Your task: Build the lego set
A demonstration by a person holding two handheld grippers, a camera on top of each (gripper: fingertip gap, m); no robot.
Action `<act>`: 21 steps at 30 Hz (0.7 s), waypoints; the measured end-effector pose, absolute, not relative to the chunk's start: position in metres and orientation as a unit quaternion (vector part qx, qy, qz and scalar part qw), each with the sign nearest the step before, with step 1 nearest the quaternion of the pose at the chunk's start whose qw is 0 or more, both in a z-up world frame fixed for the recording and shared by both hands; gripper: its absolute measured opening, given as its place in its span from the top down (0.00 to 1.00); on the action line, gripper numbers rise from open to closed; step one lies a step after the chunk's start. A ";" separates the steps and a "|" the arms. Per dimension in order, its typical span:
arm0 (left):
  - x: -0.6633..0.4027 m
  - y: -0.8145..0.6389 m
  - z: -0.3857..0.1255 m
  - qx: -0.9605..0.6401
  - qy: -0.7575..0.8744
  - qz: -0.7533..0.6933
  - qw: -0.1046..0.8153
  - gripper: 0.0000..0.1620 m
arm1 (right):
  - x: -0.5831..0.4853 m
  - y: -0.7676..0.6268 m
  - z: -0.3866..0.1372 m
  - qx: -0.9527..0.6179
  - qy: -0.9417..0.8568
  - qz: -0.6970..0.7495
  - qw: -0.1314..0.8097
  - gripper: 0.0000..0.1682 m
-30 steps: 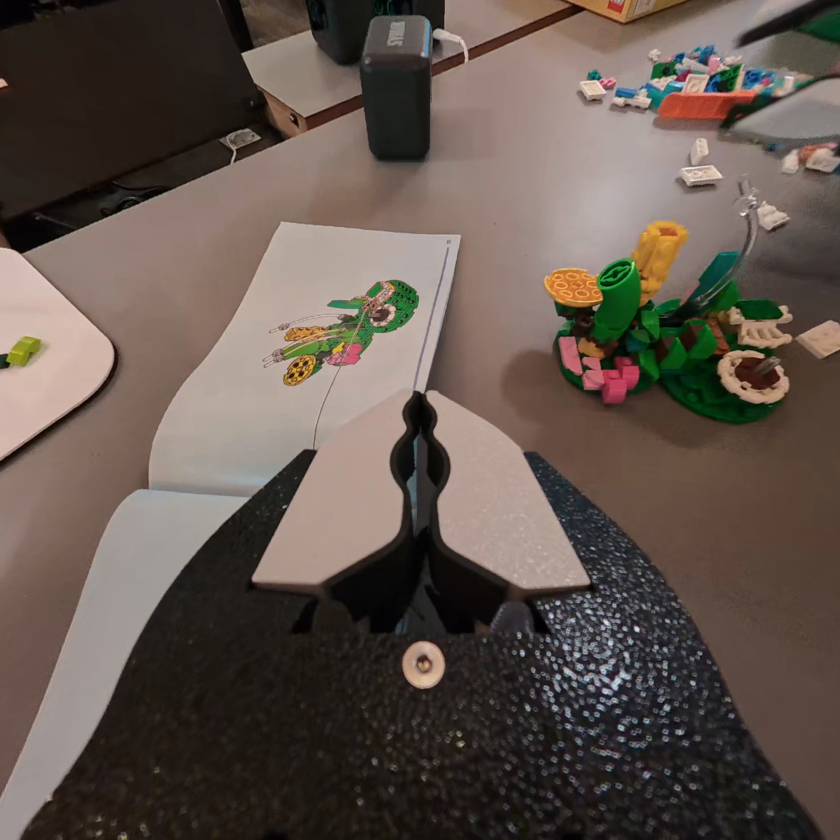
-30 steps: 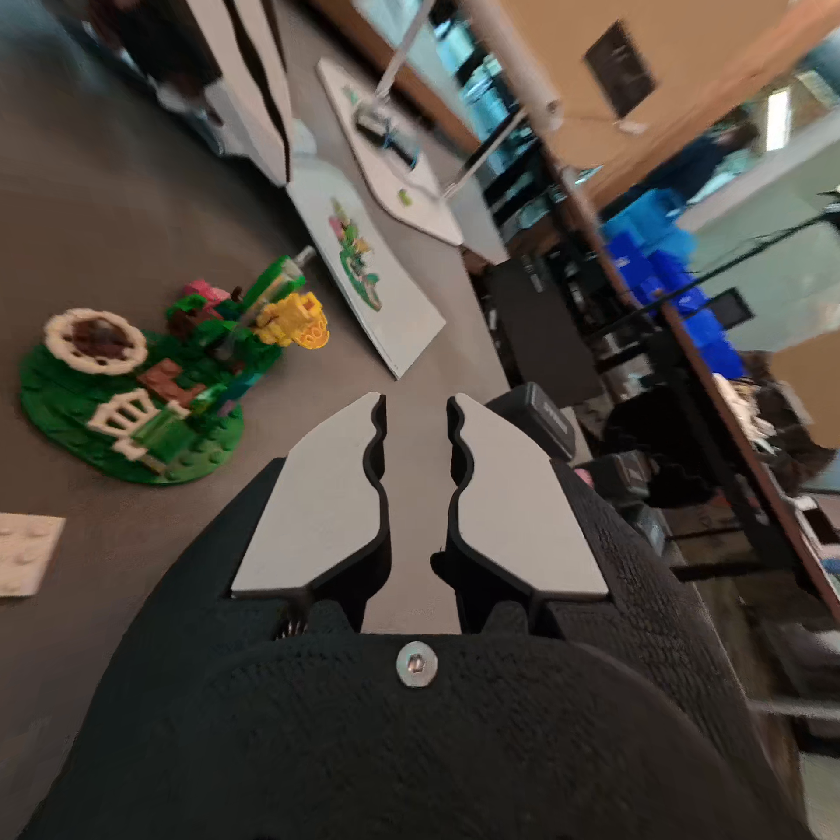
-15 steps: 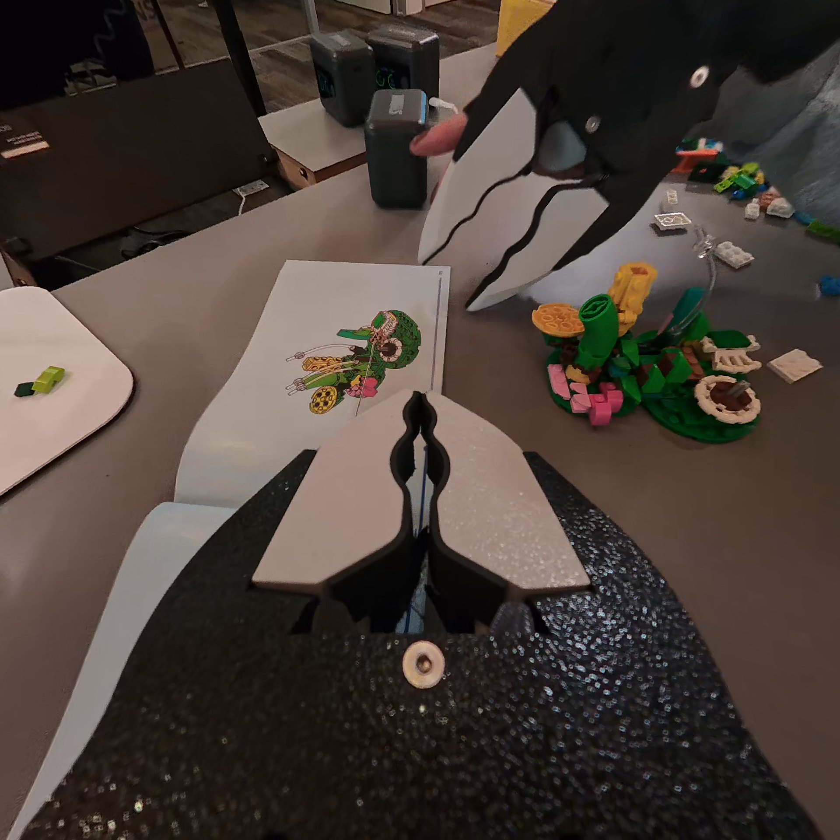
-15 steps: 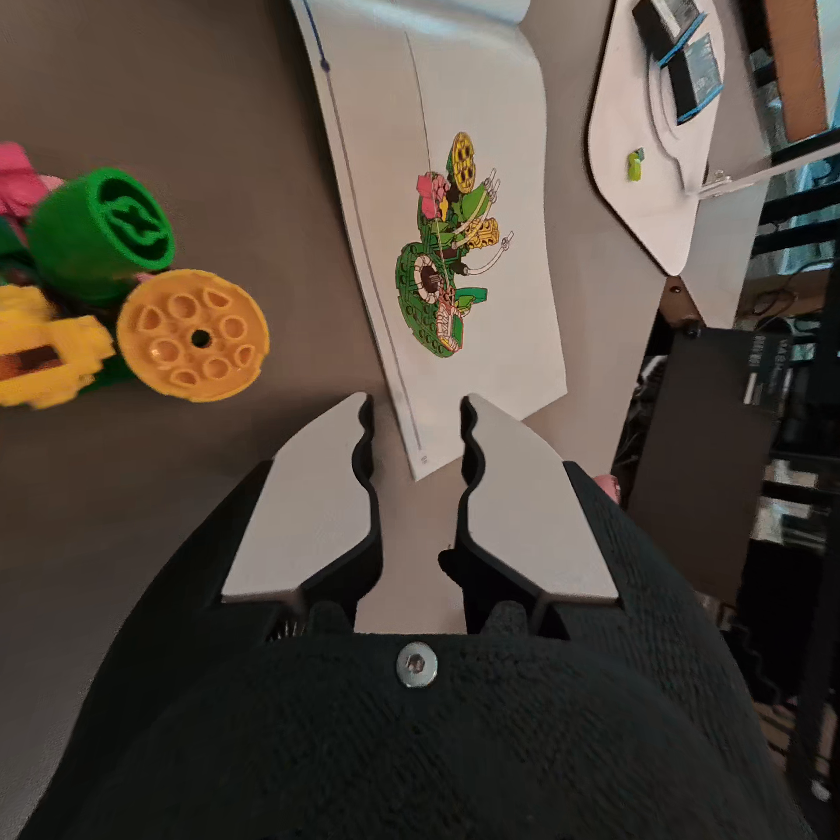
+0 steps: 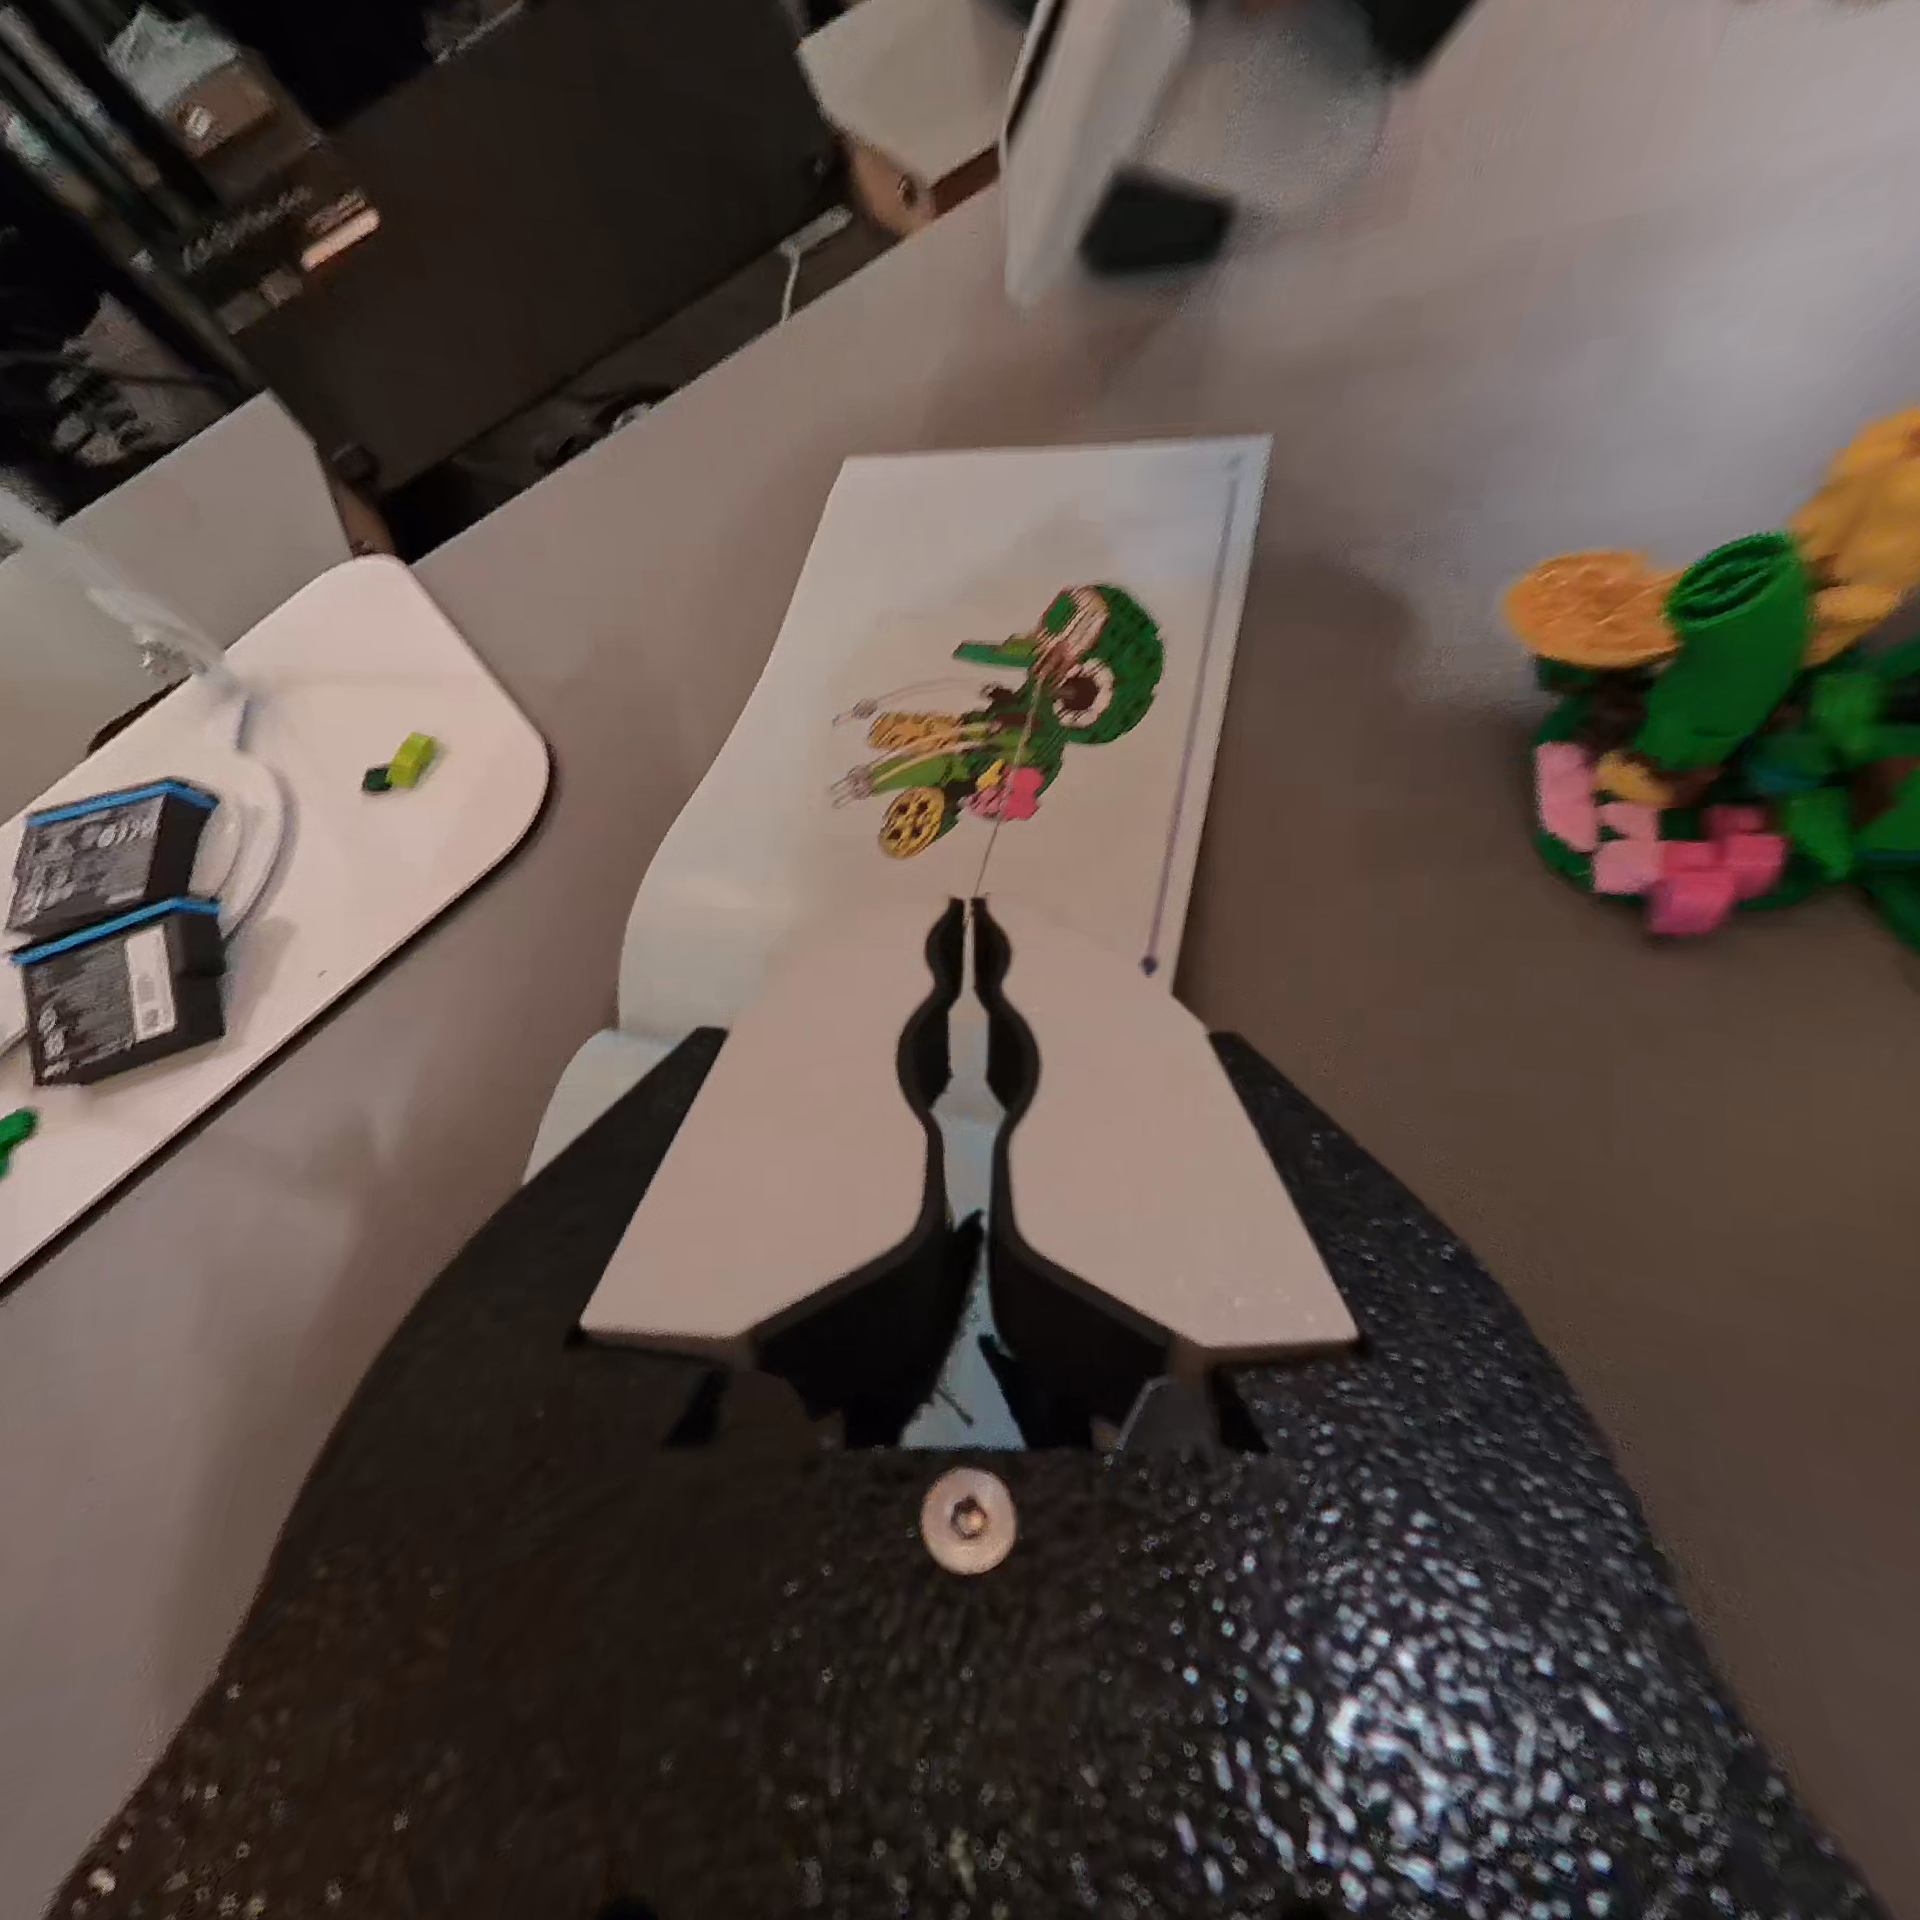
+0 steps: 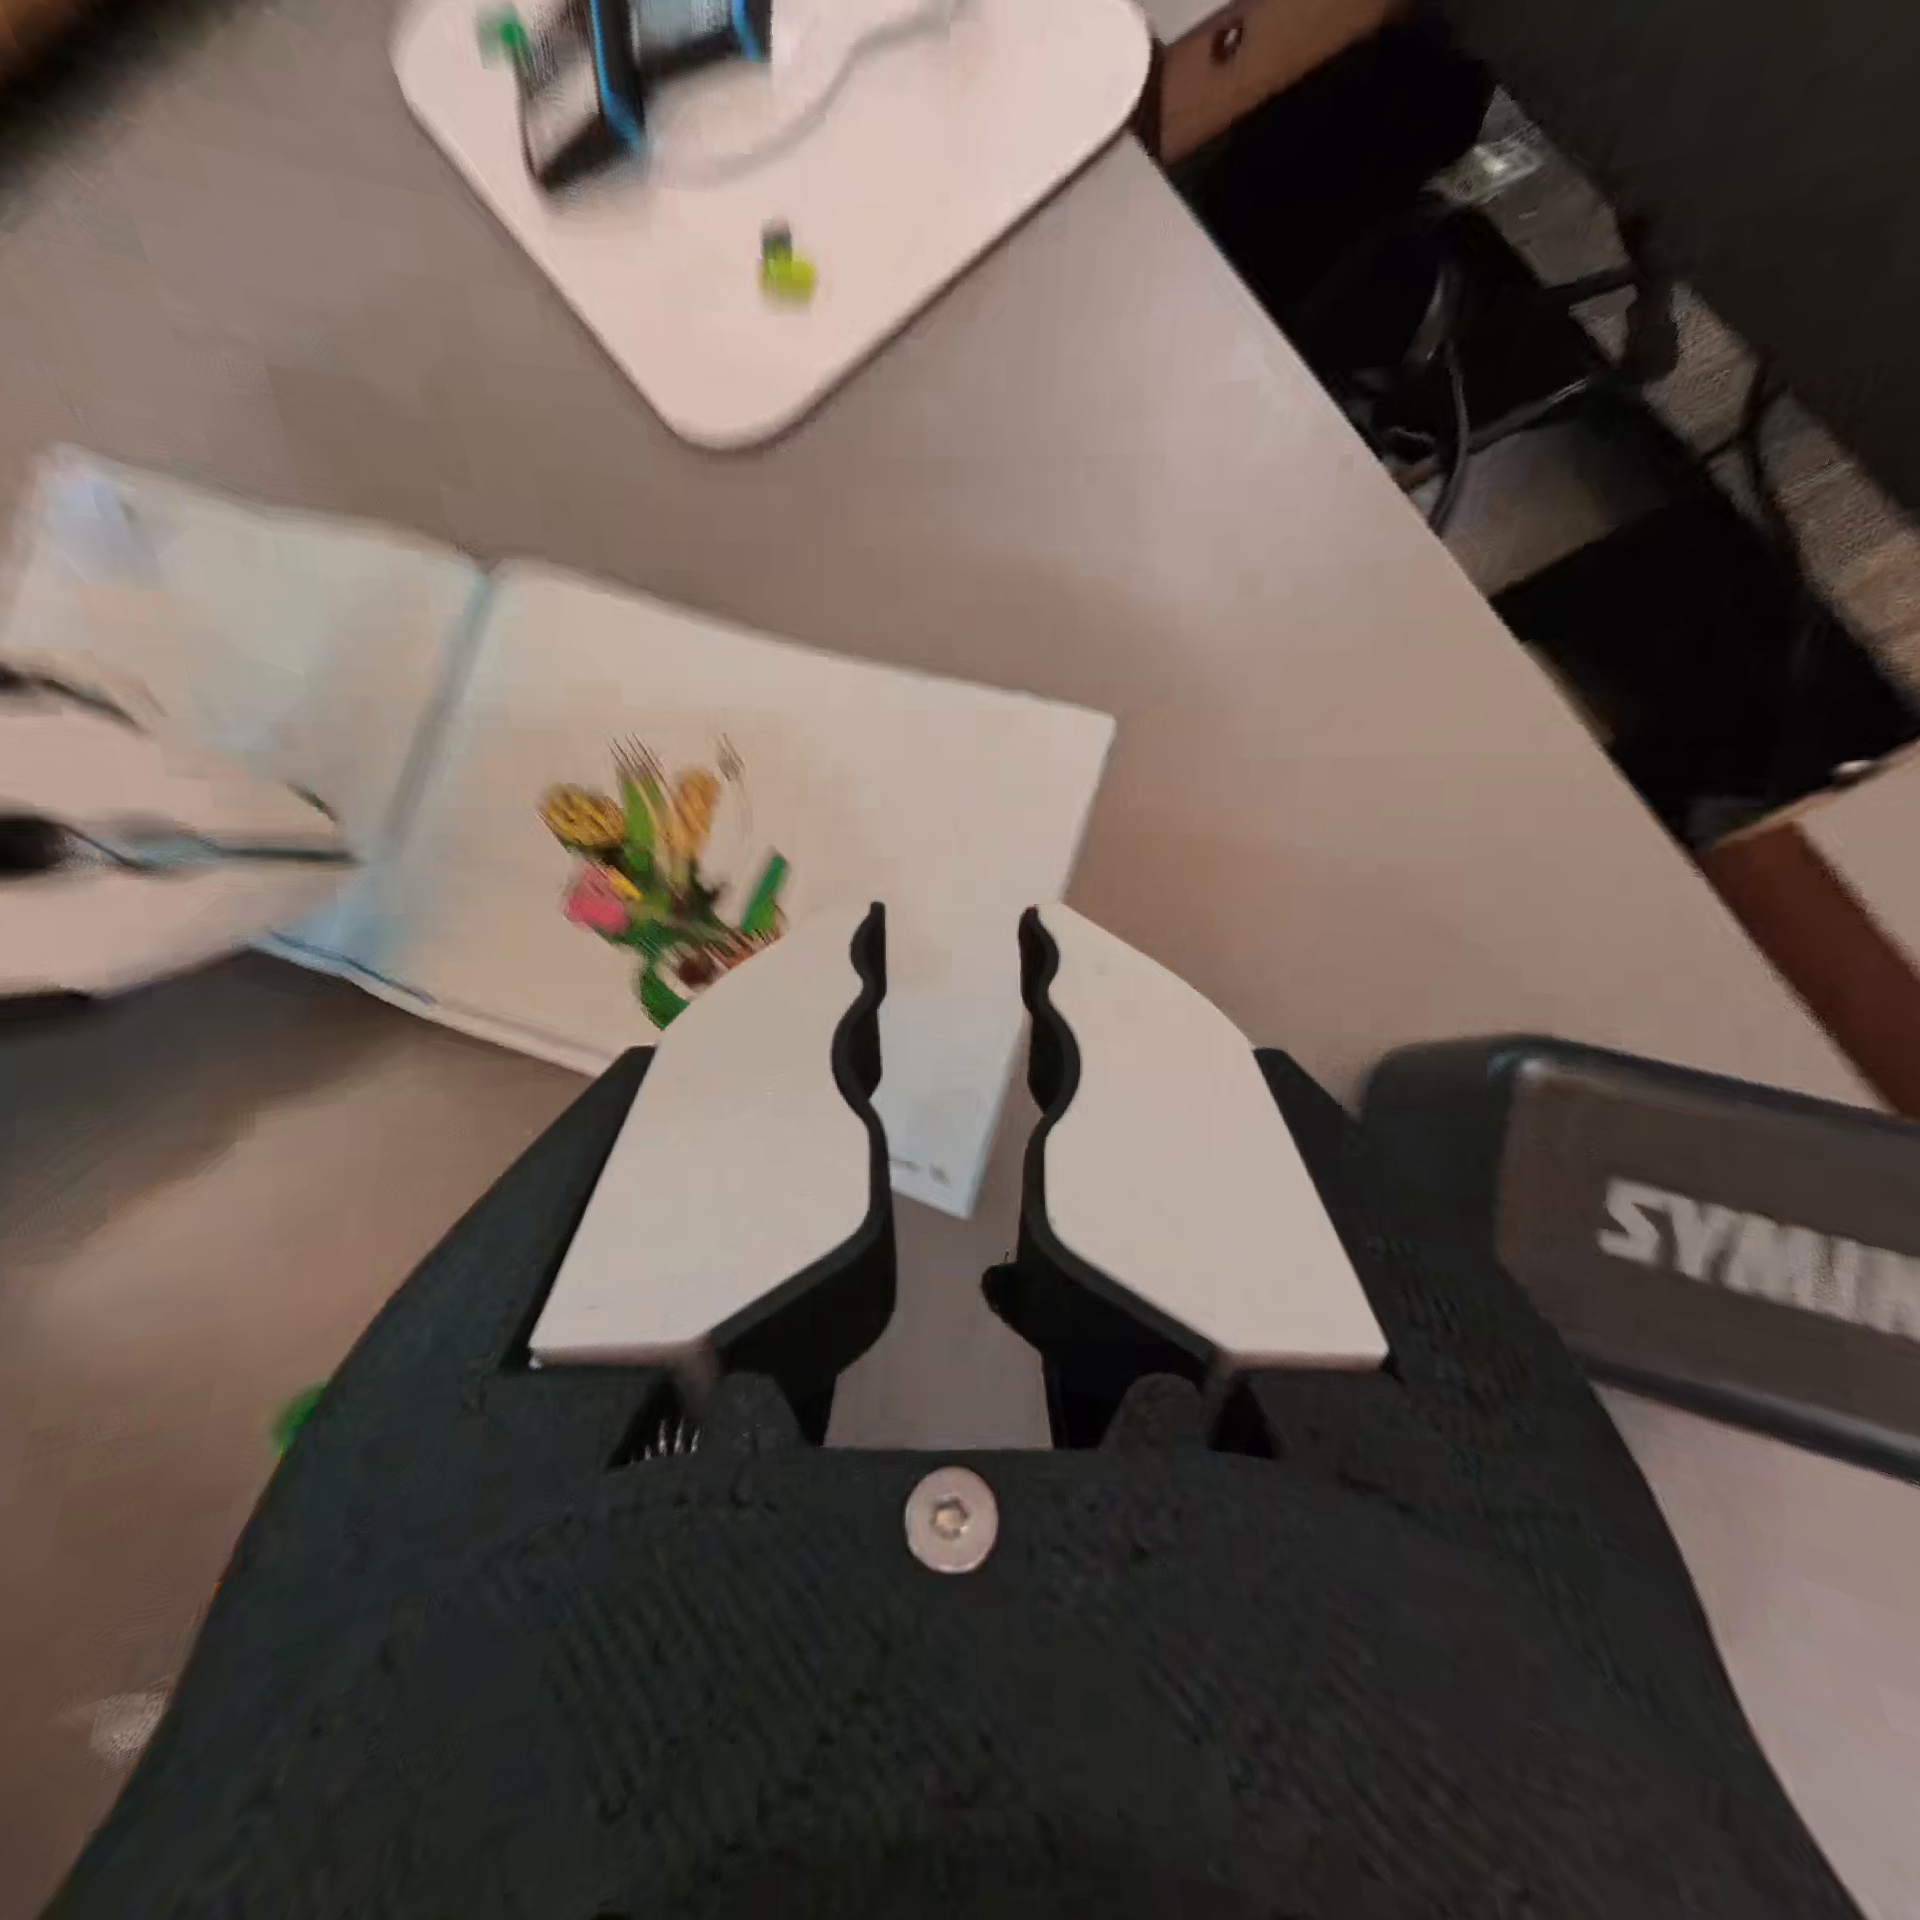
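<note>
The open instruction booklet [image 5: 1039,582] lies on the grey table, showing a green and yellow model picture. My left gripper [image 5: 966,912] is shut and empty, hovering over the booklet's near part. The part-built green lego model [image 5: 1714,748], with yellow and pink pieces, stands to its right. My right gripper [image 6: 951,920] is open and empty above the booklet's [image 6: 883,790] far corner. It also shows as a blur at the top of the left wrist view [image 5: 1070,177]. A small lime brick [image 5: 410,758] lies on a white tray [image 5: 343,914]; the brick also shows in the right wrist view [image 6: 784,272].
Two black battery packs [image 5: 104,914] sit on the white tray [image 6: 935,260]. A black box [image 6: 1714,1226] stands close to the right of my right gripper. The table edge [image 6: 1403,468] drops off beyond it to dark equipment and cables. The left gripper shows blurred at far left [image 6: 125,862].
My right gripper has swung from beside the model to over the booklet's far corner, still open. My left gripper has shifted left over the booklet and stays shut.
</note>
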State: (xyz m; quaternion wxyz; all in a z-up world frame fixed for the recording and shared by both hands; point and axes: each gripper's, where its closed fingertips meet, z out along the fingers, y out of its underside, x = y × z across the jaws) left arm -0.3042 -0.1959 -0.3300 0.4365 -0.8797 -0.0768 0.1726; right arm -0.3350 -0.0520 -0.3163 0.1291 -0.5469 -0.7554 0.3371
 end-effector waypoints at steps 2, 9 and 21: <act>-0.308 -0.199 -0.337 -0.883 -0.099 0.164 0.428 1.00 | -0.348 -0.060 -0.306 -0.595 -0.705 0.383 0.055 0.82; -0.311 -0.206 -0.358 -0.903 -0.119 0.154 0.382 1.00 | -0.365 -0.063 -0.335 -0.664 -0.692 0.276 -0.057 0.73; -0.310 -0.202 -0.365 -0.906 -0.125 0.147 0.377 1.00 | -0.381 -0.056 -0.356 -0.680 -0.692 0.223 -0.088 0.76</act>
